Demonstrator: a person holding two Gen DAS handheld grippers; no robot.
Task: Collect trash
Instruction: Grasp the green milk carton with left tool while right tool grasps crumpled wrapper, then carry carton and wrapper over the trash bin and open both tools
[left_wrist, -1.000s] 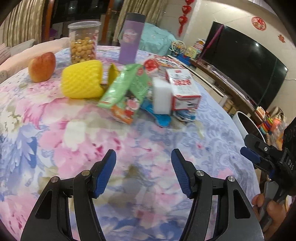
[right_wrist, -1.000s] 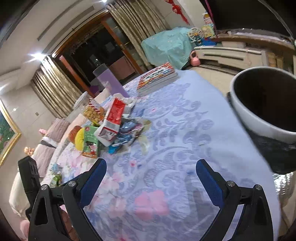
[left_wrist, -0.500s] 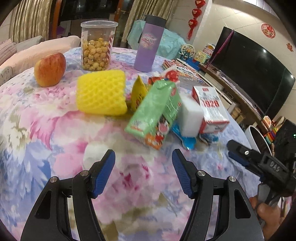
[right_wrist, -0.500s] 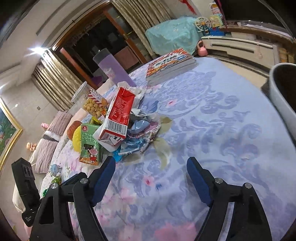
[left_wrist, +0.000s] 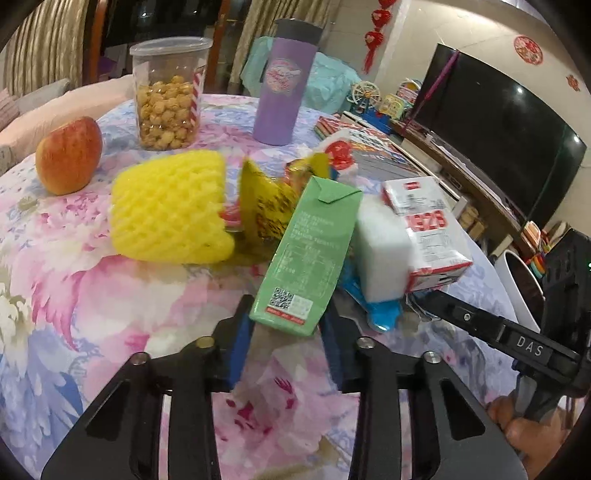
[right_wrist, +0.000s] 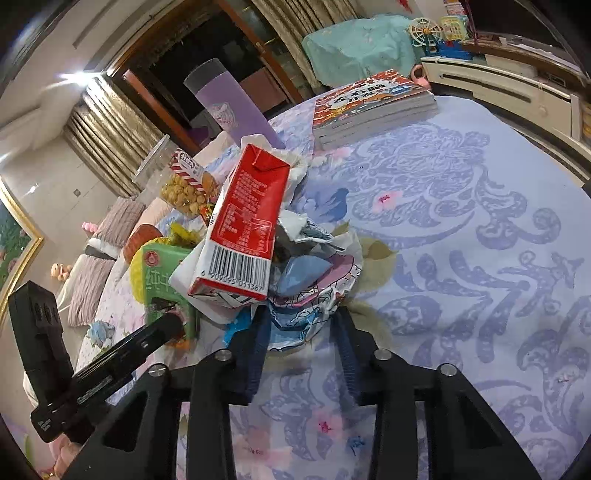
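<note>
The trash sits in one heap near the middle of the table (right_wrist: 498, 240), on its flowered cloth. Your left gripper (left_wrist: 286, 332) has just been closing, and its blue pads now clasp the lower end of the green carton (left_wrist: 310, 254), which leans tilted against the heap. Your right gripper (right_wrist: 301, 334) has also just been closing; its fingers pinch the crumpled blue-and-white wrapper (right_wrist: 314, 291) at the heap's near side. A red carton (right_wrist: 243, 221) leans on top of that wrapper. Beside the green carton lie a yellow foam net (left_wrist: 168, 210) and a yellow wrapper (left_wrist: 264, 206). Toward the table's far edge stand an apple (left_wrist: 68, 155), a snack jar (left_wrist: 168, 92), a purple tumbler (left_wrist: 284, 81) and stacked books (right_wrist: 373, 107).
</note>
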